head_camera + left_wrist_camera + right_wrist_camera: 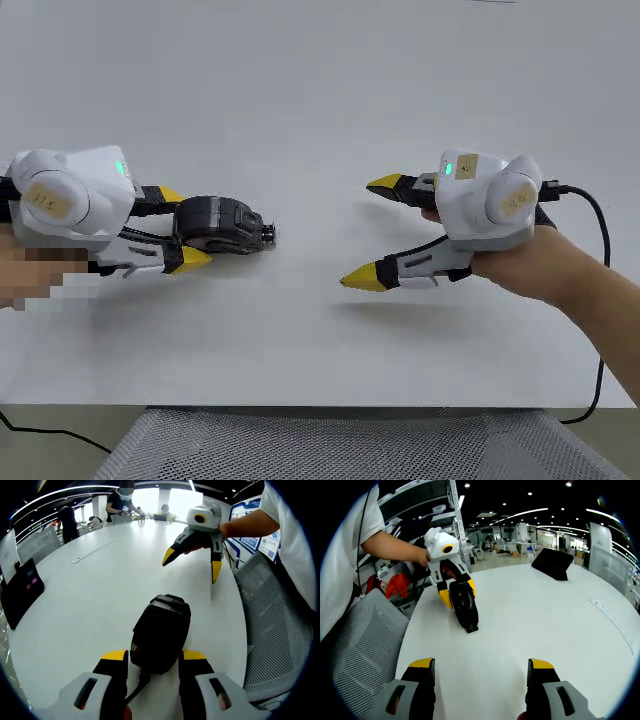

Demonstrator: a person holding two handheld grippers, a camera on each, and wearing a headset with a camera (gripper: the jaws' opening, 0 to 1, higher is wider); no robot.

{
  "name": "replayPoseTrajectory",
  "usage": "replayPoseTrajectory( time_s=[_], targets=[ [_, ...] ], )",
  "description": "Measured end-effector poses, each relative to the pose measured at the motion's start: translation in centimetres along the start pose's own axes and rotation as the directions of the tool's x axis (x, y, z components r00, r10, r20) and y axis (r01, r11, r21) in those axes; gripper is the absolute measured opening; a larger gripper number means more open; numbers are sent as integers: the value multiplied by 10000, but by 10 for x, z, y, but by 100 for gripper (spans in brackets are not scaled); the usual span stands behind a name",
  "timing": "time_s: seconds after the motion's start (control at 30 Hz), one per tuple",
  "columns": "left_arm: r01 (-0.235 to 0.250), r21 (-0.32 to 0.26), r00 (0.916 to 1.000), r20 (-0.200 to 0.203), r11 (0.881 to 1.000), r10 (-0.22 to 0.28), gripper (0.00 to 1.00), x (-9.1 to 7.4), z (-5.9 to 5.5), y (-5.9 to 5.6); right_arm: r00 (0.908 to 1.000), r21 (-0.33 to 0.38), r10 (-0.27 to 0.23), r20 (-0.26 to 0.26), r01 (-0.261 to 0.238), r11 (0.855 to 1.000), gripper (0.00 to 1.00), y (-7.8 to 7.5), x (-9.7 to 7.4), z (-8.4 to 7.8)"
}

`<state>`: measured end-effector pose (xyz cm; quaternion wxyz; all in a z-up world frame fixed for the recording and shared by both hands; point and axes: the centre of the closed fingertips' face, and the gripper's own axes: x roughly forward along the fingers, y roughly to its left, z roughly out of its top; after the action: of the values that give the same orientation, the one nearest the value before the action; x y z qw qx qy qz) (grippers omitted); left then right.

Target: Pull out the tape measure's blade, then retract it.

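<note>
1. Left tongs point(155, 657) clamp the black, rounded plastic tape measure point(222, 222) on the white worktop point(320, 100).
2. Right tongs point(365, 233), spread wide, hover well apart from it, facing its blade tip point(268, 236).
3. Blade looks undrawn; next, pinch that tip.

A white table point(320, 70) spans the head view, with a grey mesh chair point(330, 445) along the bottom edge. In the right gripper view, a dark slanted panel point(552, 562) stands on the table at upper right. An orange object point(400, 586) sits at the left.
</note>
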<state>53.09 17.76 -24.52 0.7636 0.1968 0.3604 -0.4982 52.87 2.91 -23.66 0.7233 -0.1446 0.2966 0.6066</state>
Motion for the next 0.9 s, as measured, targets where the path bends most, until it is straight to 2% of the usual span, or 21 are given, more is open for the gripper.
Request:
replayPoseTrajectory(
  time_s=[0.33,0.7,0.9],
  targets=[
    [60,268,9998,-172,9996,-56,32,4,2,-1,10000,6,87,43,-87,10000,73,2,5,2],
    [135,292,9994,-329,9995,-126,31,5,1,-1,9998,-58,210,64,-210,9998,71,4,12,3],
    [181,340,9989,-440,9993,-166,30,6,0,-1,9990,-165,359,262,-355,9992,67,5,22,13]
  ],
)
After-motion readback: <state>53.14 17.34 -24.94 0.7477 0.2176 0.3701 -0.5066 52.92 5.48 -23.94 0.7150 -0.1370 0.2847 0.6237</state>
